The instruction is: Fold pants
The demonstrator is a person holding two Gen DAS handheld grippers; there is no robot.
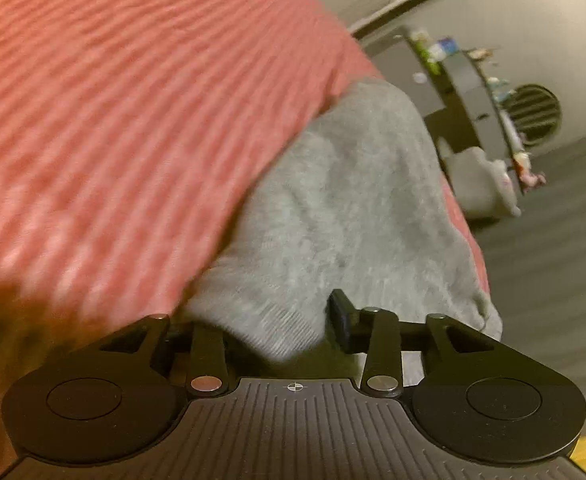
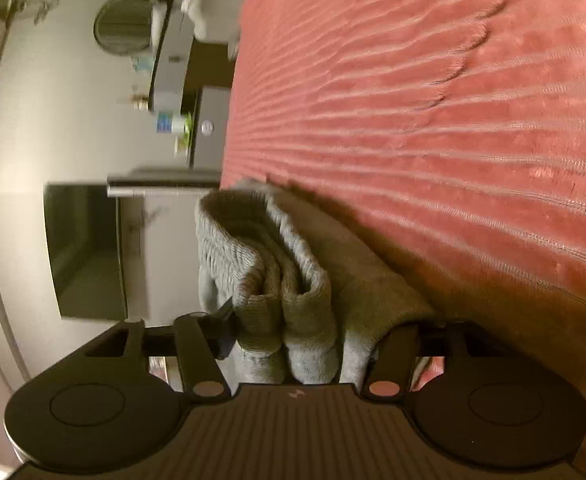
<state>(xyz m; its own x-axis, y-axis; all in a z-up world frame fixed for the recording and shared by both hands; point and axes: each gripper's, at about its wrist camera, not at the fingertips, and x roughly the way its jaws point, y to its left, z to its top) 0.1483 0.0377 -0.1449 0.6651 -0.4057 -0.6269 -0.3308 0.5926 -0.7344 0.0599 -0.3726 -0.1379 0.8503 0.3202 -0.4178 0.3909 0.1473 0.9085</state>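
Observation:
Grey knit pants (image 1: 345, 200) lie on a red striped bedspread (image 1: 133, 112), hanging toward the bed's edge. My left gripper (image 1: 265, 328) is shut on a ribbed edge of the pants; its right finger (image 1: 341, 316) shows, the left one is hidden by cloth. In the right wrist view, my right gripper (image 2: 301, 332) is shut on a bunched, folded ribbed end of the pants (image 2: 277, 272), held close above the bedspread (image 2: 433, 100). Its left finger (image 2: 223, 328) presses the bundle; the right one is under cloth.
The bed's edge runs beside the pants in both views. Beyond it stand a dark shelf with small items (image 1: 469, 80), a round vent (image 1: 535, 114) on a pale wall, a grey heap (image 1: 481, 184) and a dark screen (image 2: 89, 248).

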